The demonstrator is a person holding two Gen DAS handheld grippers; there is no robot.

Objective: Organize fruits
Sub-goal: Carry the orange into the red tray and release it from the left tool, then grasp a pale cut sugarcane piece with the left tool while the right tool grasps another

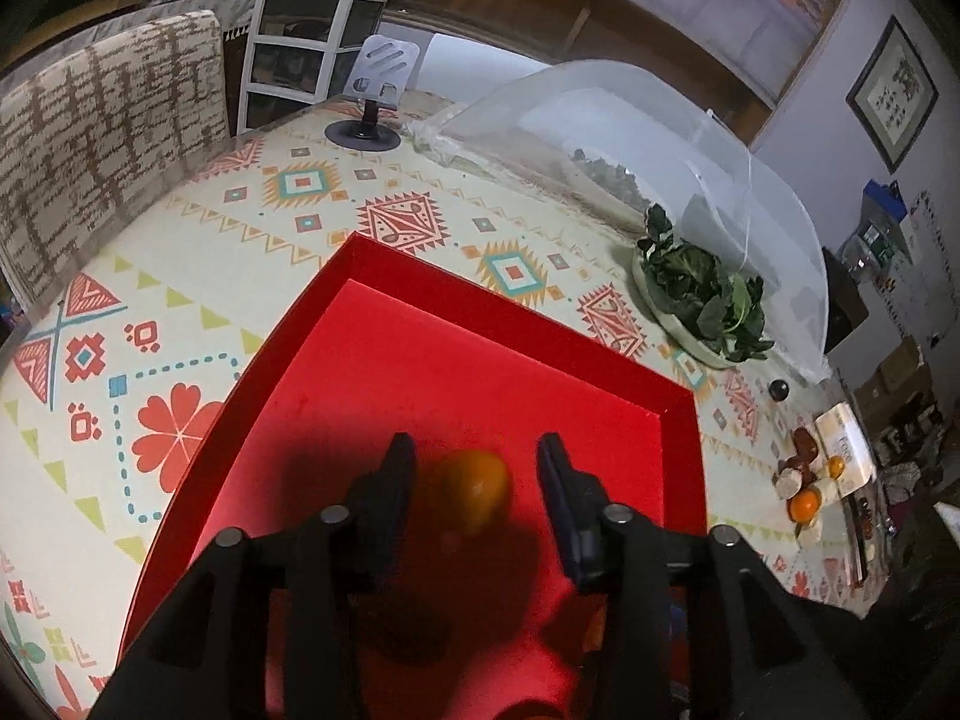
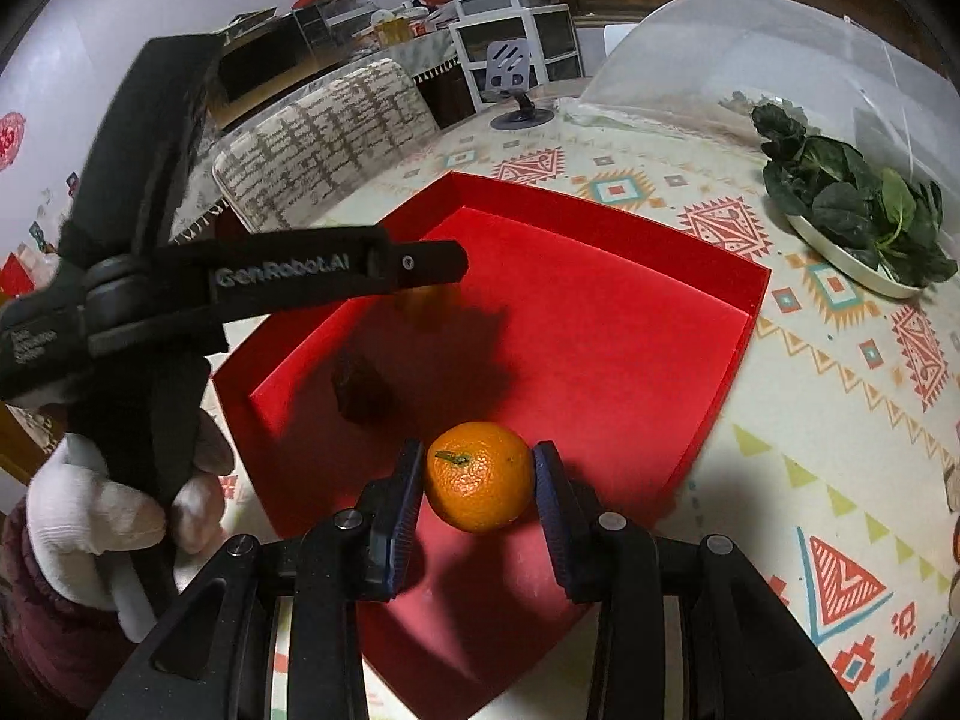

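A red shallow box (image 1: pixel 480 360) (image 2: pixel 630 324) lies on the patterned table. My left gripper (image 1: pixel 474 480) is open above the box, with an orange fruit (image 1: pixel 474 495) blurred between its fingers, not touching them. In the right wrist view the left gripper (image 2: pixel 438 276) hangs over the box's far left with that fruit (image 2: pixel 420 300) just under it. My right gripper (image 2: pixel 477 480) is shut on an orange with a green stem (image 2: pixel 480 477), held over the box's near side. A dark brown fruit (image 2: pixel 360 390) lies in the box.
A plate of green leaves (image 1: pixel 702 294) (image 2: pixel 852 216) stands to the right, beside a clear dome cover (image 1: pixel 660 138) (image 2: pixel 750 54). More fruits (image 1: pixel 804 480) lie at the table's right edge. A phone stand (image 1: pixel 372 102) and a chair (image 1: pixel 102 132) are at the far side.
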